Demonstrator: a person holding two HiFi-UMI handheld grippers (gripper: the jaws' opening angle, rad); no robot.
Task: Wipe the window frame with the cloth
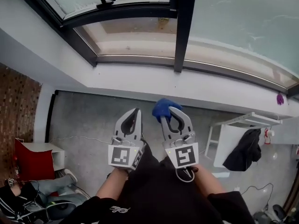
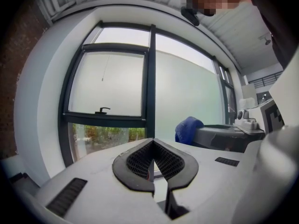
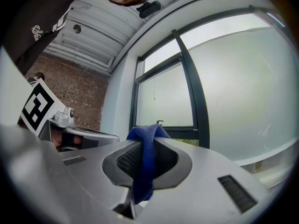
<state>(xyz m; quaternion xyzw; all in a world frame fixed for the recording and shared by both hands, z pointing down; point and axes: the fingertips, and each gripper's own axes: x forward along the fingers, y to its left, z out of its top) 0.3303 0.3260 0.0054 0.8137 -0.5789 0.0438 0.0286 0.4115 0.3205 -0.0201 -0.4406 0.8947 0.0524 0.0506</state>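
A dark window frame [image 1: 183,36] runs across the wall ahead, with a tilted-open sash [image 1: 117,13] at the left that carries a black handle [image 1: 105,2]. My right gripper [image 1: 164,112] is shut on a blue cloth [image 1: 161,108], which bunches out past its tips, short of the sill. In the right gripper view the cloth [image 3: 145,157] hangs pinched between the jaws. My left gripper [image 1: 137,111] is shut and holds nothing, close beside the right one. From the left gripper view the cloth [image 2: 188,129] shows to the right, in front of the frame's upright [image 2: 150,83].
A white sill ledge [image 1: 140,80] lies under the window. Below, a white table [image 1: 243,125] with a dark garment stands at the right, and a red box [image 1: 30,160] on a white stand at the left. A brick wall [image 1: 16,99] borders the left.
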